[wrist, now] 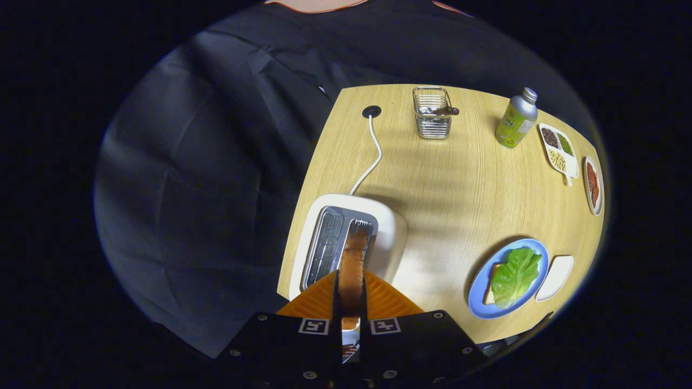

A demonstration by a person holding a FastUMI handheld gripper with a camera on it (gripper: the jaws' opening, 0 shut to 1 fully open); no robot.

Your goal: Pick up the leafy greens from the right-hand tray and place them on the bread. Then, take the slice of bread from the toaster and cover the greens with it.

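Observation:
My gripper (350,294) is shut on a toasted slice of bread (354,259), held edge-on between the fingers just above the right slot of the white toaster (389,232). The slice's far end still reaches over the slot. To the right, a blue plate (481,305) carries another slice of bread (491,292) with the leafy greens (516,275) lying on top of it. A small white tray (556,276) sits beside the plate on its right.
The toaster's white cable (374,156) runs to a hole in the wooden table (459,189). A wire basket (432,113), a green bottle (516,120), a divided dish of beans (558,148) and a small dish (593,185) stand along the far and right edges.

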